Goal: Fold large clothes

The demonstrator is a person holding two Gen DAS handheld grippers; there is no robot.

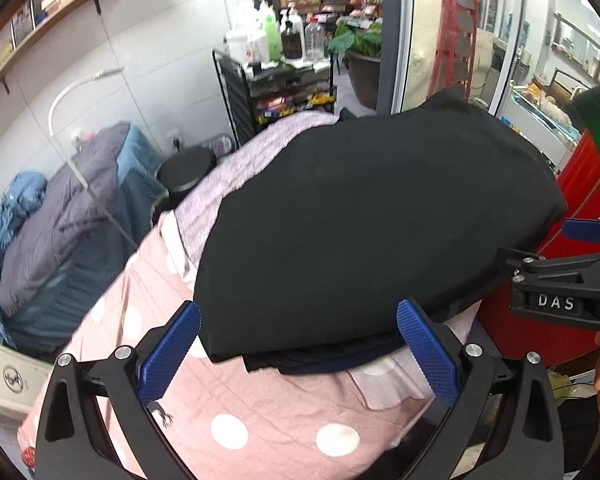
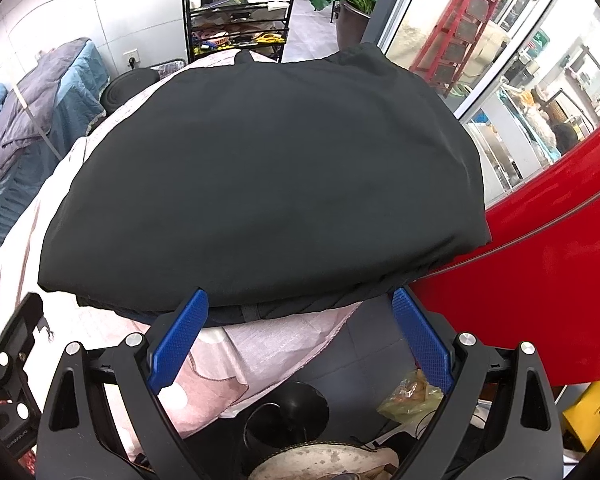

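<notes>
**Black garment folded, near edge overhanging**

Black garment (image 1: 372,216) lies folded in a broad stack on the pink dotted cover (image 1: 260,408) of the surface, with darker layers peeking out under its near edge. The left gripper (image 1: 298,354) hangs just in front of that edge, jaws spread wide and holding nothing; the right gripper (image 2: 300,340) does the same at the near right corner, jaws wide and empty.

Judging from how it lies, the main risk is at the right side: the stack's right corner reaches the cover's edge, close to the red panel (image 2: 540,272), and cloth there could slide off if one jaw catches only the top layer and drags it. A pinch that misses the lower layers would likely pull the fold open. Catching the cover along with the garment would shift the whole stack.

Around it: a black cart (image 1: 284,80) with bottles stands beyond the far end, a potted plant (image 1: 360,48) beside it, and a blue-grey quilt (image 1: 60,216) is heaped to the left. Below the right gripper sit a black stool (image 2: 288,412) and a bag (image 2: 412,396) on the floor. None of these blocks the approach to the near edge; only the red panel crowds the right.
</notes>
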